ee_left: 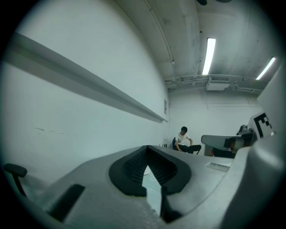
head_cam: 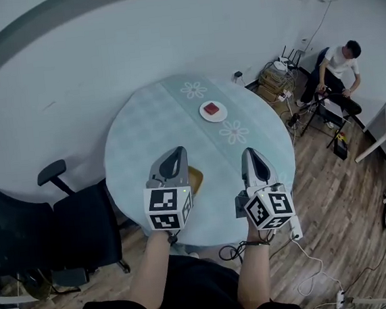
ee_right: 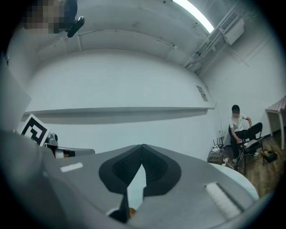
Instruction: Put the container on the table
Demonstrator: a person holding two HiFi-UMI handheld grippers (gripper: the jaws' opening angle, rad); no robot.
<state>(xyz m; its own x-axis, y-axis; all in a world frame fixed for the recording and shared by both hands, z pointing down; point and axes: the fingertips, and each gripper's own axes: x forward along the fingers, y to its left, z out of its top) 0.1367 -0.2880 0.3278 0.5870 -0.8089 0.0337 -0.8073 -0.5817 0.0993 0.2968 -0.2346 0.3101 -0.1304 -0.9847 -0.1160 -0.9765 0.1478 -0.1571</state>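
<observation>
A small white dish (head_cam: 213,110) with a red item in it sits on the far half of the round table (head_cam: 136,132). A yellow-brown object (head_cam: 195,178) lies near the table's front edge, partly hidden behind my left gripper (head_cam: 177,150). That gripper hangs above the front of the table, its jaws meeting at the tips with nothing held. My right gripper (head_cam: 250,151) hovers beside it on the right, also shut and empty. Both point away over the table. The left gripper (ee_left: 147,147) and right gripper (ee_right: 143,146) show tips touching in their own views.
A black office chair (head_cam: 64,227) stands left of the table. A person (head_cam: 337,68) sits at the far right by cables and boxes. A power strip (head_cam: 295,227) and cords lie on the wooden floor near the table's front right.
</observation>
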